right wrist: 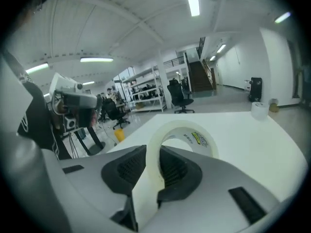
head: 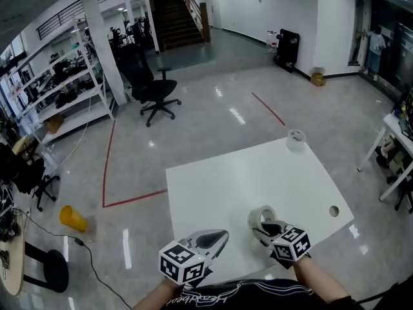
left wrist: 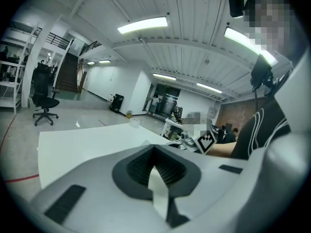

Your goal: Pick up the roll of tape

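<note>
A roll of clear tape (head: 261,217) (right wrist: 194,136) with a printed core stands on edge in my right gripper (head: 261,228) (right wrist: 153,171). The two pads pinch the roll's wall, one inside the ring and one outside. The gripper is over the near right part of the white table (head: 226,186). My left gripper (head: 216,239) (left wrist: 155,171) hovers at the table's near edge, to the left of the right one. Its jaws are together with nothing held.
A second, smaller roll (head: 296,140) (right wrist: 260,109) sits at the table's far right corner. A round cable hole (head: 333,210) is near the right edge. On the floor stand a black office chair (head: 155,89), a yellow cone (head: 72,218) and shelves (head: 64,89) at left.
</note>
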`<state>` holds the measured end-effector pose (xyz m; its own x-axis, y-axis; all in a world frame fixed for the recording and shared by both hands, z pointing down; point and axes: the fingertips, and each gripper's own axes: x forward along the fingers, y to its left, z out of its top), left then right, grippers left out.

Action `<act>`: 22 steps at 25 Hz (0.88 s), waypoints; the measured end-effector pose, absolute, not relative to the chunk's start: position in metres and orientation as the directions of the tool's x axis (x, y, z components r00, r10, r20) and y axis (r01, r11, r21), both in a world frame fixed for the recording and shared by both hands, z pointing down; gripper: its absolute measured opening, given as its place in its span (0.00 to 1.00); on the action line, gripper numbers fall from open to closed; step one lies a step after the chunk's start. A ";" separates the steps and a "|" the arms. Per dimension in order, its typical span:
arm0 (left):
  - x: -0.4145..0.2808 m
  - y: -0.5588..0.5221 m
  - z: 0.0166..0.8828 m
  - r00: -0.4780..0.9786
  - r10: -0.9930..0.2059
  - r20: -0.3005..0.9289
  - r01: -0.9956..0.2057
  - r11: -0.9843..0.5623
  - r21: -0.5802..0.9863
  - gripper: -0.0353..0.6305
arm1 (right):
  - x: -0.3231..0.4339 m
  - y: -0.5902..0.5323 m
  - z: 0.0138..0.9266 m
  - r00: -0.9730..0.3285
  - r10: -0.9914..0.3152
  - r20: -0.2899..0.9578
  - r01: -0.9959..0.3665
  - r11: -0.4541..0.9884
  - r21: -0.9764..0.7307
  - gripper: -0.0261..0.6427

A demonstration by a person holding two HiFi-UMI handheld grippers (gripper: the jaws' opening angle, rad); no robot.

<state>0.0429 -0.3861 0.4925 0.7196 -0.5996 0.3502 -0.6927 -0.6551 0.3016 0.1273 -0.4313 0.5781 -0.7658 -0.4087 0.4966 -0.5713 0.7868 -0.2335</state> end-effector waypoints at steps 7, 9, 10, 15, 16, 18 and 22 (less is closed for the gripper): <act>0.045 -0.392 0.459 0.734 -0.618 0.281 -0.679 -0.677 0.283 0.06 | 0.126 -0.415 0.469 -0.874 -0.428 0.229 -0.477 0.846 -0.239 0.17; 0.044 -0.390 0.446 0.735 -0.628 0.256 -0.678 -0.679 0.281 0.06 | 0.128 -0.408 0.443 -0.890 -0.427 0.159 -0.455 0.853 -0.256 0.17; 0.044 -0.388 0.439 0.736 -0.632 0.243 -0.677 -0.682 0.276 0.06 | 0.130 -0.404 0.432 -0.896 -0.425 0.127 -0.444 0.856 -0.265 0.17; 0.046 -0.385 0.411 0.746 -0.641 0.183 -0.666 -0.706 0.243 0.06 | 0.134 -0.395 0.402 -0.911 -0.411 0.020 -0.398 0.868 -0.298 0.17; 0.047 -0.384 0.407 0.750 -0.638 0.175 -0.661 -0.711 0.240 0.06 | 0.134 -0.394 0.400 -0.912 -0.409 0.008 -0.391 0.867 -0.308 0.17; 0.050 -0.381 0.402 0.757 -0.632 0.166 -0.652 -0.721 0.235 0.06 | 0.135 -0.391 0.396 -0.914 -0.406 -0.006 -0.383 0.867 -0.319 0.17; 0.052 -0.381 0.405 0.759 -0.631 0.160 -0.650 -0.722 0.238 0.06 | 0.137 -0.386 0.403 -0.912 -0.409 0.006 -0.391 0.868 -0.307 0.17</act>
<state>0.0525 -0.3812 0.4048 0.7595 -0.6306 0.1598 -0.6496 -0.7222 0.2377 0.1369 -0.3862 0.4026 -0.9125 -0.4091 0.0056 -0.3909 0.8676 -0.3073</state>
